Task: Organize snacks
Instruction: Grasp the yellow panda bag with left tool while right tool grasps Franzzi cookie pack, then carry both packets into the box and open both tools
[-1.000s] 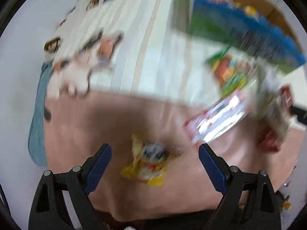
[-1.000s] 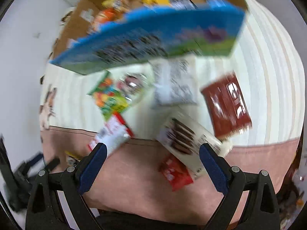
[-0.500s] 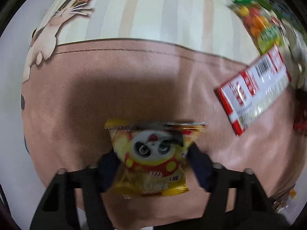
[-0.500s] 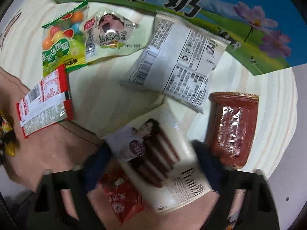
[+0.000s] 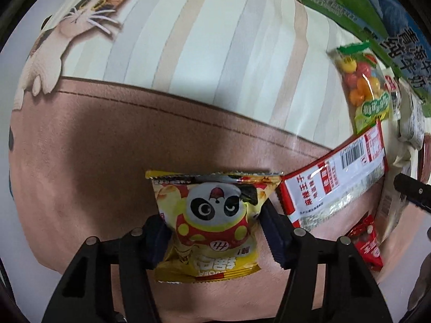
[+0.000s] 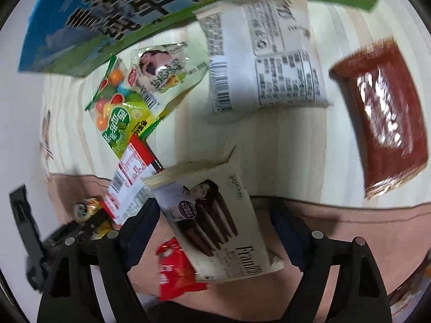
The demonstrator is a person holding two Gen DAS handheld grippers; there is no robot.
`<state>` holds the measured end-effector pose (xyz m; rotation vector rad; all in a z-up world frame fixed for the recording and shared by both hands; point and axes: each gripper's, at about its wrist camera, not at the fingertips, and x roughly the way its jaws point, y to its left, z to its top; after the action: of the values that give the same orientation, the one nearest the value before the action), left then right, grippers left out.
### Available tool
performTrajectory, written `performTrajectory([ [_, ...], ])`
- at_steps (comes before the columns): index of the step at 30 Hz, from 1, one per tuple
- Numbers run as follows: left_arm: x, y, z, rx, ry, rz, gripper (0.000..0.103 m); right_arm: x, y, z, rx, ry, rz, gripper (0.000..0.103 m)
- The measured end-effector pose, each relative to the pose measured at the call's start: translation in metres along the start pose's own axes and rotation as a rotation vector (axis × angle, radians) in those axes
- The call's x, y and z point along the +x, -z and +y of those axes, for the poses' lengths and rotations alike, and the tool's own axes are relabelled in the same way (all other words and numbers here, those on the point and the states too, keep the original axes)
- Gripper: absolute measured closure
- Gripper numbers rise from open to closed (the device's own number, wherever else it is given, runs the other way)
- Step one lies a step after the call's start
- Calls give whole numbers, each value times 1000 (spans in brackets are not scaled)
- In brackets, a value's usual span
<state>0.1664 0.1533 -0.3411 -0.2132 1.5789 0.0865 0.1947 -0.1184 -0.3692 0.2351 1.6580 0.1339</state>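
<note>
My left gripper (image 5: pixel 214 231) is shut on a yellow panda snack bag (image 5: pixel 212 223), its blue pads pressing both sides of the bag on the pink cloth. My right gripper (image 6: pixel 212 226) stands around a cream Franzzi wafer pack (image 6: pixel 215 223); its left pad touches the pack and its right pad stands a little off it. A small red packet (image 6: pixel 175 274) lies partly under that pack. The left gripper and the panda bag also show in the right wrist view (image 6: pixel 86 212).
A red-and-white packet (image 5: pixel 336 177), a fruit candy bag (image 5: pixel 363 88), a pale green bag (image 6: pixel 161 72), a white bag (image 6: pixel 264 64) and a dark red pack (image 6: pixel 385 118) lie on the striped cloth. A blue-green milk carton box (image 6: pixel 121 13) stands behind them.
Both grippers came down to the cloth. The left one closed on the panda bag. The right one narrowed around the wafer pack.
</note>
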Motion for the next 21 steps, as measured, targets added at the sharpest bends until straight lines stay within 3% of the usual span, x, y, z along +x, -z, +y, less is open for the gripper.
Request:
performTrajectory([
  [5,4,4,-11,17,-40,-27,45,11,11,30,-131,152,2,18],
  [7,-1,13,-21,14,-36,-46,50,10,17,34,-153,203,-38,42],
  [8,-4,16,-28,15,-34,-58,53,9,20,32,-133,206,-52,41],
  [16,-39,17,-99,130,1,-142,55,-17,38,-22,34,122,-89,41],
  [21,-13,9,-140,225,-3,-61,52,-10,40,-42,105,11,-45,35],
])
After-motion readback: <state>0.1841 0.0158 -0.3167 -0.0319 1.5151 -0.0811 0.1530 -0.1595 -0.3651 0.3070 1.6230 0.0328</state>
